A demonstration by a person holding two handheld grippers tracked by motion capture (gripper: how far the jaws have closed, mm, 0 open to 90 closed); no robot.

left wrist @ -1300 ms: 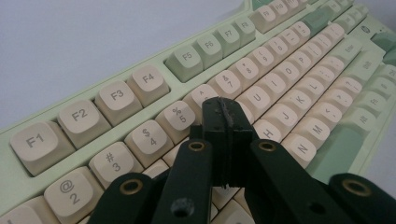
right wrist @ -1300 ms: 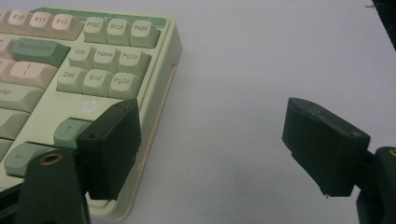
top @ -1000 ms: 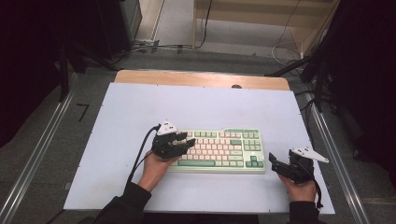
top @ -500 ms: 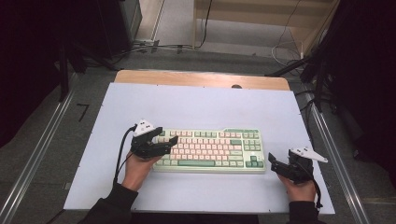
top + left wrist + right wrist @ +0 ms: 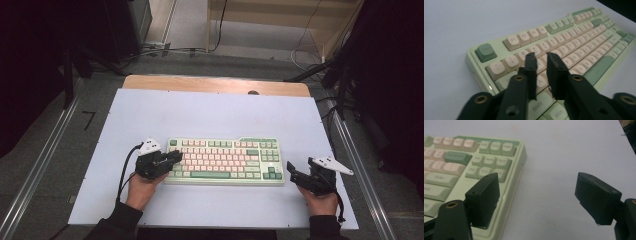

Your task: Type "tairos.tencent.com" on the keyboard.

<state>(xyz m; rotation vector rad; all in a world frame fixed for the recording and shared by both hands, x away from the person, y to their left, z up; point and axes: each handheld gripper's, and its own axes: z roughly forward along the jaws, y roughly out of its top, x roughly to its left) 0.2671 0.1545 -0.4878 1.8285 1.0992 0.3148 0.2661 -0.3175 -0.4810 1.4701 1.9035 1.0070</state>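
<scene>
A pale green keyboard point(image 5: 225, 161) with cream and green keys lies flat on the white tabletop point(image 5: 215, 115), near its front. My left gripper point(image 5: 175, 156) hovers over the keyboard's left end. In the left gripper view the keyboard point(image 5: 574, 47) lies under the left gripper point(image 5: 541, 56), whose jaws stand almost together above the Q, W and A keys with nothing between them. My right gripper point(image 5: 291, 173) sits just off the keyboard's right end. In the right gripper view the right gripper point(image 5: 537, 187) is wide open and empty, one jaw over the keyboard's point(image 5: 474, 162) right edge, the other over bare table.
A wooden strip point(image 5: 215, 84) borders the table's far edge. Metal rails point(image 5: 40, 165) run along both sides on the floor. Cables point(image 5: 165, 50) and dark stands lie beyond the table. White surface stretches behind the keyboard and to its left.
My left gripper has pulled left along the keyboard, from over the letter keys to its left end. The keyboard and the right gripper have stayed put.
</scene>
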